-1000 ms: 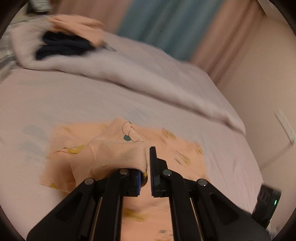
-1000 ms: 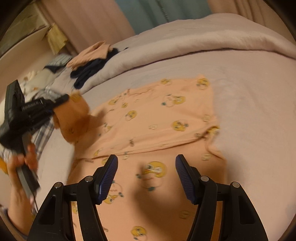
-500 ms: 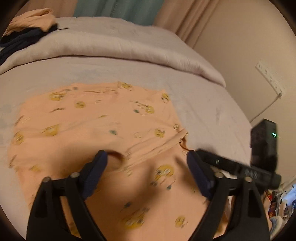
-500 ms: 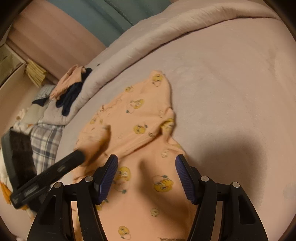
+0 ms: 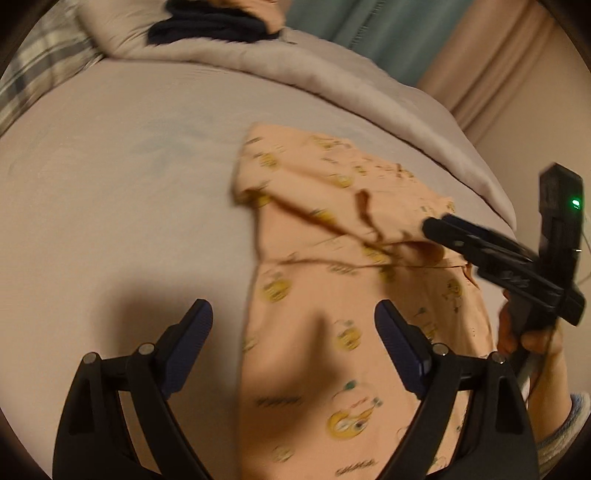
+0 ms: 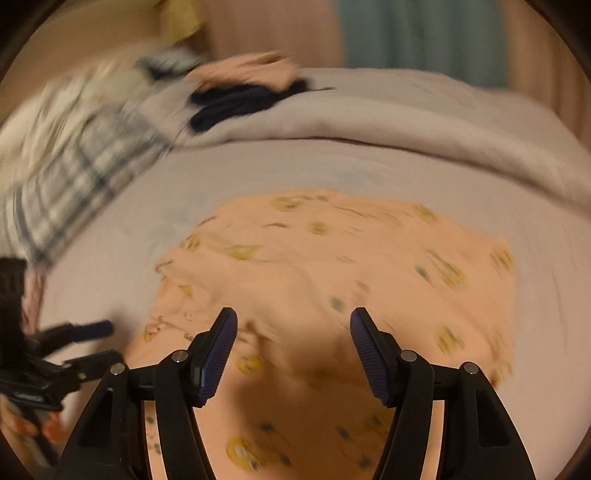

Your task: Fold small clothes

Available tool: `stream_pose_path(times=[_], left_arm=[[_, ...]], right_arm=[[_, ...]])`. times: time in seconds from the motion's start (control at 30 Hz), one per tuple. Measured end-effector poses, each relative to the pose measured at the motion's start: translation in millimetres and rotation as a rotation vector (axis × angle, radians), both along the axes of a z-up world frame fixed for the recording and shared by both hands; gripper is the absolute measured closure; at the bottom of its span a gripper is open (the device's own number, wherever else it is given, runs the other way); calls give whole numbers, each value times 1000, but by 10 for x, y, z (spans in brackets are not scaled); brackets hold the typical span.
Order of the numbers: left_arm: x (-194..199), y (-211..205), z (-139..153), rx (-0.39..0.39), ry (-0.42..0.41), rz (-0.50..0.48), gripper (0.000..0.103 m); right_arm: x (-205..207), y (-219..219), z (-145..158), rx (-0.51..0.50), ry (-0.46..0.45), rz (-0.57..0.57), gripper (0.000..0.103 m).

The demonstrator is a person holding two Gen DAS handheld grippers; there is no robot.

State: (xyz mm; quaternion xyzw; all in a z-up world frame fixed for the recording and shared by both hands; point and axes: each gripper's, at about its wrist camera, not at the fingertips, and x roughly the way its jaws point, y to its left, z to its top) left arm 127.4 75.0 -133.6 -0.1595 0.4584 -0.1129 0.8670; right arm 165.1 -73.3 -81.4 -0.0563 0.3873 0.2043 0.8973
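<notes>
A peach garment [image 5: 351, 280] printed with yellow cartoon figures lies spread on the pale bed sheet [image 5: 129, 192], its top part folded over. My left gripper [image 5: 293, 326] hovers open above the garment's near left edge, with nothing between its fingers. From the right, my right gripper [image 5: 439, 227] reaches over the folded part, held by a hand [image 5: 532, 332]. In the right wrist view, the right gripper [image 6: 293, 332] stands open above the garment [image 6: 332, 266] and grips nothing. The left gripper [image 6: 105, 341] shows at the lower left, beside the cloth.
A rolled pale duvet [image 5: 332, 85] runs along the far side of the bed. Dark navy clothes [image 6: 243, 103] and a folded peach piece [image 6: 251, 70] sit on it. A plaid cloth [image 6: 70, 184] lies at the left. Curtains [image 5: 388, 33] hang behind.
The left gripper let go of the lifted garment fold, opened wide and moved toward the garment's left edge. The right gripper swung and rolled across the garment, still open.
</notes>
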Motion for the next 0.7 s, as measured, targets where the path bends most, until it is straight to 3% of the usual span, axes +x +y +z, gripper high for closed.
stream_pose_path(times=[0.07, 0.13, 0.17, 0.27, 0.43, 0.47, 0.53, 0.63, 0.7], left_arm=[[-72, 98, -49, -37, 24, 23, 14], [-144, 191, -63, -42, 32, 35, 14], [-171, 203, -62, -38, 34, 38, 14], [-225, 218, -39, -38, 33, 35, 14], [-215, 242, -84, -65, 42, 33, 14], [-212, 229, -95, -67, 44, 32, 14], [-215, 217, -105, -67, 49, 27, 14], [-233, 208, -118, -72, 53, 22, 14], [-240, 216, -120, -63, 57, 23, 14]], right_arm=[[102, 143, -104, -98, 26, 24, 38], [212, 180, -241, -130, 81, 40, 58], [257, 162, -262, -120, 107, 40, 81], [289, -170, -186, 60, 130, -31, 99], [21, -1181, -23, 497, 44, -222, 99], [-46, -1341, -43, 547, 25, -254, 99], [-130, -1622, -198, 563, 41, -339, 99], [-181, -1816, -487, 529, 144, -415, 99], [-222, -1962, -634, 590, 216, -456, 96]])
